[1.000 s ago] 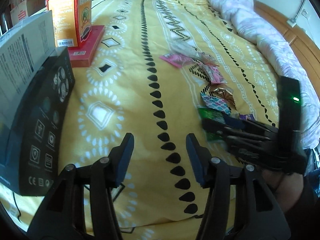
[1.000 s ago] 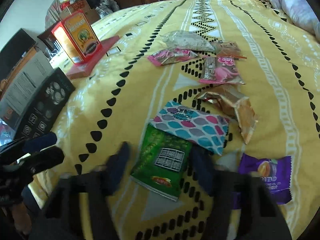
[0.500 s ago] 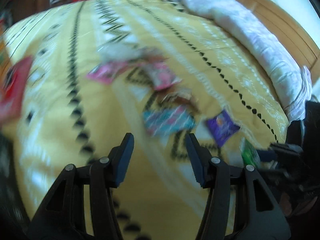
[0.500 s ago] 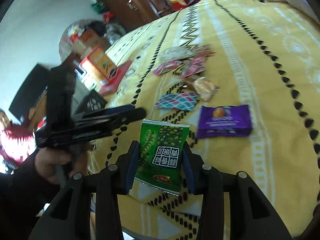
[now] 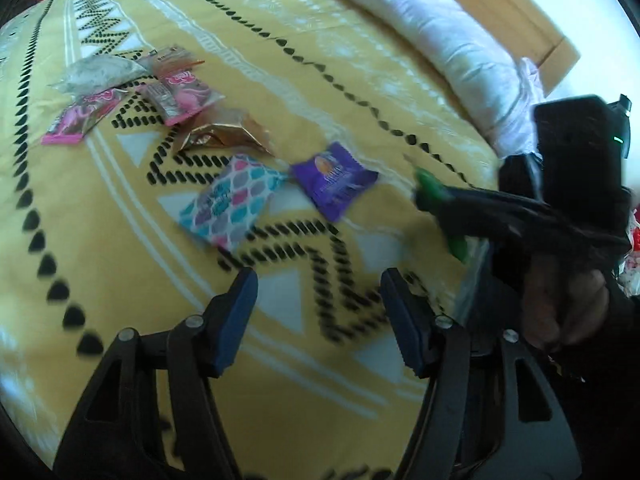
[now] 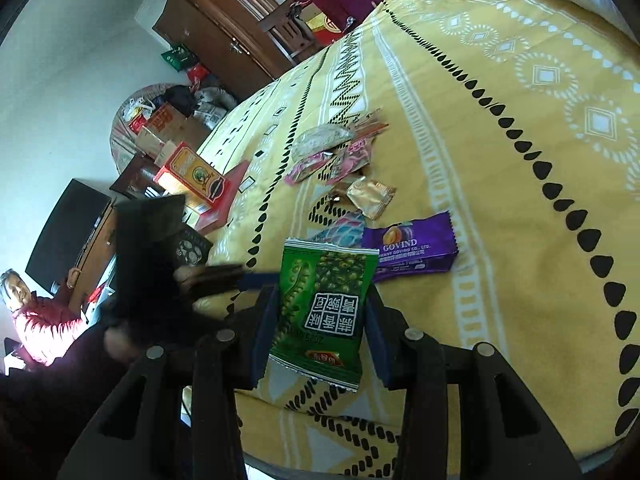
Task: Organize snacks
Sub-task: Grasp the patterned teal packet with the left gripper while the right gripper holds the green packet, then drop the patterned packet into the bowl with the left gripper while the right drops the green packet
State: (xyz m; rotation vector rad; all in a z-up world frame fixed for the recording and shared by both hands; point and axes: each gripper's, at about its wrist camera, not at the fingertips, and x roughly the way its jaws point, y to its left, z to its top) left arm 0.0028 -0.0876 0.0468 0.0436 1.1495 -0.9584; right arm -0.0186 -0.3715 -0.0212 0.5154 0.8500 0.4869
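My right gripper [image 6: 320, 308] is shut on a green pea snack packet [image 6: 328, 280] and holds it above the yellow bedspread [image 6: 500, 168]. In the left wrist view that packet [image 5: 430, 190] shows edge-on at the right. My left gripper [image 5: 318, 312] hovers over the bedspread with its jaws opening and nothing between them. Ahead of it lie a purple packet [image 5: 334, 180], a teal-and-pink patterned packet [image 5: 232, 204], a gold packet [image 5: 224, 134], two pink packets [image 5: 184, 94] and a clear bag [image 5: 98, 72].
An orange box [image 6: 192, 176] stands on a flat red box at the bed's left edge, beside a black box [image 6: 192, 246]. White bedding [image 5: 440, 40] lines the far side by the wooden headboard [image 5: 500, 12]. A person in a red jacket [image 6: 40, 320] is at the left.
The right gripper closed on the green packet and lifted it off the bed. The left gripper swung right, away from the boxes toward the snacks, and its jaws widened.
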